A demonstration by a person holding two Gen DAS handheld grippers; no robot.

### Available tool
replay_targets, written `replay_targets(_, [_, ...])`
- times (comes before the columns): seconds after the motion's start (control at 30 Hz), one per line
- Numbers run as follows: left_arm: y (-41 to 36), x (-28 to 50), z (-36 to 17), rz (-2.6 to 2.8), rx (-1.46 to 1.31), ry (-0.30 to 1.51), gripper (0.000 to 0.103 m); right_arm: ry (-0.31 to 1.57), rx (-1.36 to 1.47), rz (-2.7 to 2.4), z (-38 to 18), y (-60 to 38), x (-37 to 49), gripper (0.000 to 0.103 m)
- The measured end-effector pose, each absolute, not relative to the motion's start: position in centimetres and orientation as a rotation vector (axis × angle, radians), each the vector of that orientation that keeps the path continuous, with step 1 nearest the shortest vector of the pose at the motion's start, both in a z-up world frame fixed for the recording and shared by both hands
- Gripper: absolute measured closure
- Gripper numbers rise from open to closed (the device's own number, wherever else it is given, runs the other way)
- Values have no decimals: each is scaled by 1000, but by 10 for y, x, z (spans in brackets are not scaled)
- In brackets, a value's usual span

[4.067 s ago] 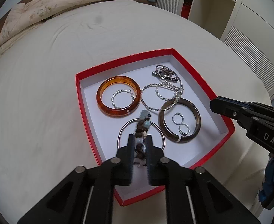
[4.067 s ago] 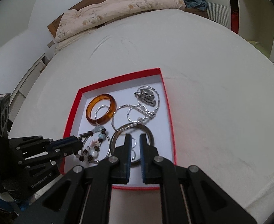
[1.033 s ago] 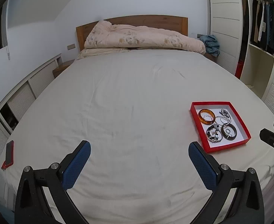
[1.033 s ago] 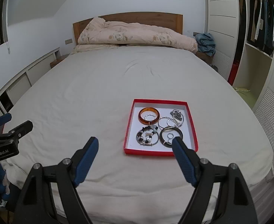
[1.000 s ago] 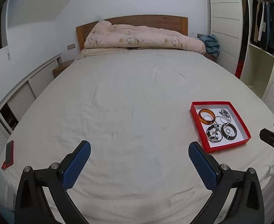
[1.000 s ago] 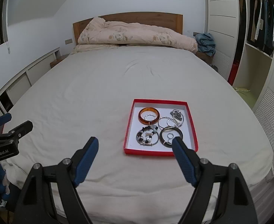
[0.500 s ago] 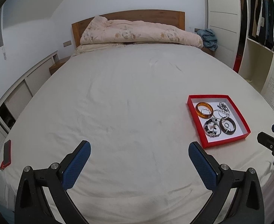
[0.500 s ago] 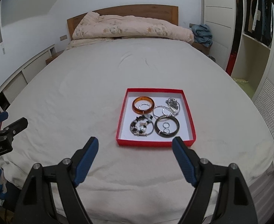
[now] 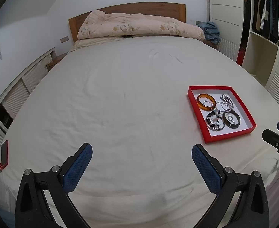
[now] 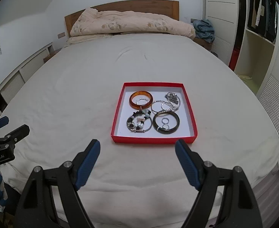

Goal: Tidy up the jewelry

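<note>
Right wrist view: both hand-held grippers, right (image 10: 137, 161) and left (image 9: 141, 163), have drawn back with fingers spread wide and empty; the jewelry now sits in the red tray (image 10: 189, 102) on the bed (image 10: 82, 87), so sorting looks finished.

1. Left gripper (image 9: 141, 166): black angular plastic frame; two finger pads (image 9: 78, 168) of blue textured rubber; round silver screw heads at the joints.
2. Right gripper (image 10: 137, 163): same black frame; blue ribbed finger pads (image 10: 87, 161); silver screws along both arms.
3. Marking: white lettering, apparently "GenRobot.AI", on the left unit's black side body, seen from the right wrist view.
</note>
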State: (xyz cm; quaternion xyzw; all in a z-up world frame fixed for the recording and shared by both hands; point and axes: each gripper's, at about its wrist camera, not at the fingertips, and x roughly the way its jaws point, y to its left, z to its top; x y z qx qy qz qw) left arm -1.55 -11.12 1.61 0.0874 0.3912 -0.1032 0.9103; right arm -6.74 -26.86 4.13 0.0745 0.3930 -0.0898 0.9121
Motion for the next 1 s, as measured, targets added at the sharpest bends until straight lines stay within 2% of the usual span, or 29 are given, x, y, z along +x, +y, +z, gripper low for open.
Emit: replay_targets(1.0, [-110,-6,6,-208,153,842,0,838,141,-184,31,-271,-60,23])
